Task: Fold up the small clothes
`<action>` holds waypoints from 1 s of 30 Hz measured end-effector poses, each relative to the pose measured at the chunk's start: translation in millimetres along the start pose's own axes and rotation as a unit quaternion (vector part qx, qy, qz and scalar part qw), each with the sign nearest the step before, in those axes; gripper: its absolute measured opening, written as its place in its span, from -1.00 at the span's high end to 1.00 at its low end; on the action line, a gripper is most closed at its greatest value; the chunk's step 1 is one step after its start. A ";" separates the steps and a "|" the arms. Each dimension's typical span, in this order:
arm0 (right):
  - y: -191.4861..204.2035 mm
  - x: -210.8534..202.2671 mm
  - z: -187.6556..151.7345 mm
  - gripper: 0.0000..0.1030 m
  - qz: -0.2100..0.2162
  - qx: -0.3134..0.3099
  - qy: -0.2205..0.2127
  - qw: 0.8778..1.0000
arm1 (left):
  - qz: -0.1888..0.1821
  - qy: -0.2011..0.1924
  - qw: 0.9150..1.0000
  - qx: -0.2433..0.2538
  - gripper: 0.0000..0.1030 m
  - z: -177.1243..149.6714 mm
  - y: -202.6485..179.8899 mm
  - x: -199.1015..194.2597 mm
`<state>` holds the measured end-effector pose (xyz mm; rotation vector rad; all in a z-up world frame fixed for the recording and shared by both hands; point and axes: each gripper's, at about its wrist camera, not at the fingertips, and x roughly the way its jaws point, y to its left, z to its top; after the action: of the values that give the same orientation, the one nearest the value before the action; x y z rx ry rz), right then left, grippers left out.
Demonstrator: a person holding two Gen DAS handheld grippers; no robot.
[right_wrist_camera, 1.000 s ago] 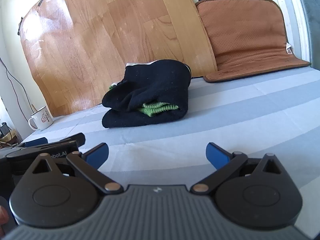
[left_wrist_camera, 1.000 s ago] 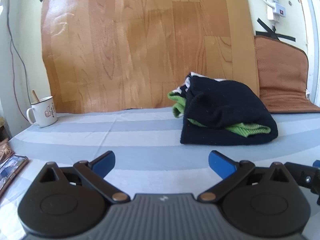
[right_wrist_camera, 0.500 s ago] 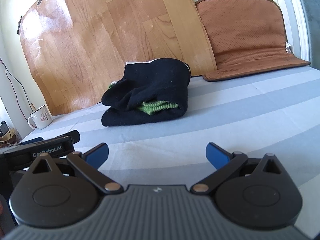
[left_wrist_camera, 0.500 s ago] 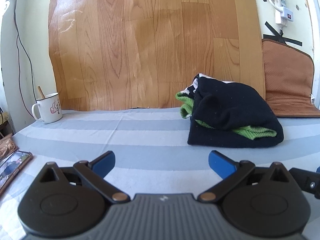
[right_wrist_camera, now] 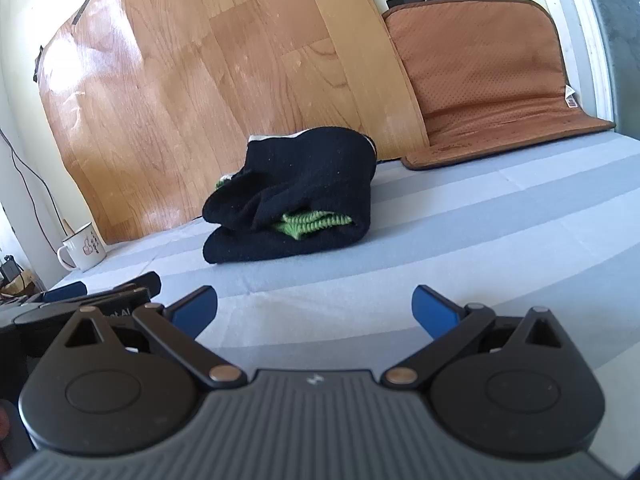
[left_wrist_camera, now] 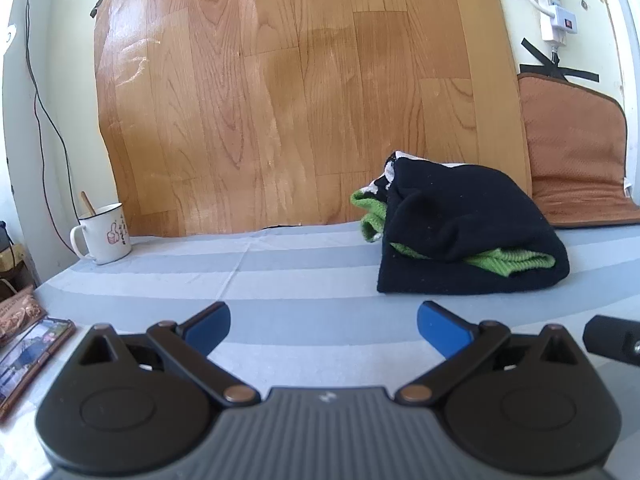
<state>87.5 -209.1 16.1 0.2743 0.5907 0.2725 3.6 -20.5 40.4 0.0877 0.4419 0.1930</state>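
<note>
one folded black garment [left_wrist_camera: 472,236] with green knit trim showing, lying on the striped blue sheet [left_wrist_camera: 280,280] before the wood-grain board [left_wrist_camera: 300,92] | two grippers: left gripper [left_wrist_camera: 323,322] spread, holding nothing; right gripper [right_wrist_camera: 315,307] spread, holding nothing; both short of it | one white mug [left_wrist_camera: 105,234] far left | one brown mat [right_wrist_camera: 488,80] far right

striped blue-and-white sheet [left_wrist_camera: 280,280] over a flat surface. lying on it: a folded black garment [left_wrist_camera: 472,240] with green knit showing at its edges, toward the back; a white mug [left_wrist_camera: 105,234] holding a stick, far left; a brown mat [right_wrist_camera: 500,136] at the right, curling up the wall; a picture card [left_wrist_camera: 28,356] at the left edge.
</note>
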 end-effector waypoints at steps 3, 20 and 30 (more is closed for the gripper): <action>0.3 -0.2 0.1 -1.00 0.000 0.000 0.000 1.000 | 0.008 -0.003 1.000 0.004 -1.00 -0.3 -1.0 -0.8; -1.7 -0.3 0.6 -1.00 0.005 0.006 0.002 1.000 | 0.004 0.004 1.000 0.000 -1.00 -0.2 4.1 1.0; -1.7 -0.4 0.8 -1.00 0.005 0.006 0.002 1.000 | -0.002 0.011 1.000 -0.004 -1.00 0.4 5.6 1.9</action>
<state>88.0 -211.0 16.4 0.2882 0.5959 0.2802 4.6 -14.6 40.7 0.0763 0.4631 0.1912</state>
